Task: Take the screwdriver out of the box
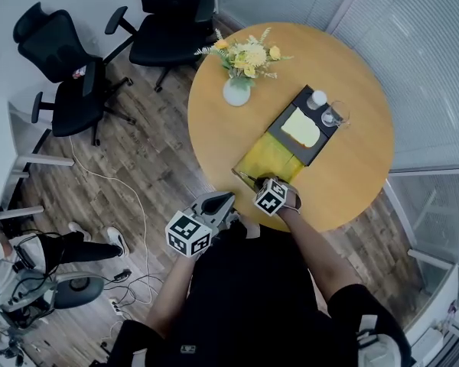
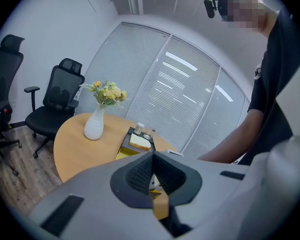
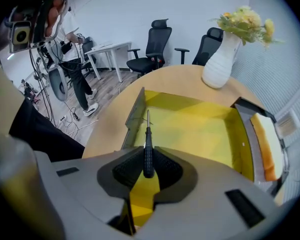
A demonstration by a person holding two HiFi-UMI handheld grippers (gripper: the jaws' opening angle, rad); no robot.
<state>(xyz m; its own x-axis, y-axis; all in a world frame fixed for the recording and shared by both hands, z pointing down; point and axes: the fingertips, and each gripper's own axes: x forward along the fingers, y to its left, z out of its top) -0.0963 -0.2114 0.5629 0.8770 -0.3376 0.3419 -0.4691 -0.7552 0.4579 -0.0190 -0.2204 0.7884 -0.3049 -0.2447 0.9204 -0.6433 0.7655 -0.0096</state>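
Now: grasp made, lift-out pending. The right gripper [image 3: 148, 165] is clamped on the black handle of the screwdriver [image 3: 148, 146], with the ribbed pads pressing on both sides of it. The thin shaft runs forward from the jaws and ends by the box's grey left wall. The open box [image 1: 269, 157] with its yellow lining sits at the near edge of the round table [image 1: 356, 167], its dark lid folded back towards the table's middle. The screwdriver hangs over the yellow floor at the box's near end. I cannot tell whether the tip still touches the lining. The left gripper [image 2: 152, 178] is held off the table's near edge, jaws together with nothing between them. My reading is that the tool is gripped but not yet clear of the box. The next move calls for a straight rise that keeps the tip off the left wall, then a carry beyond the rim.
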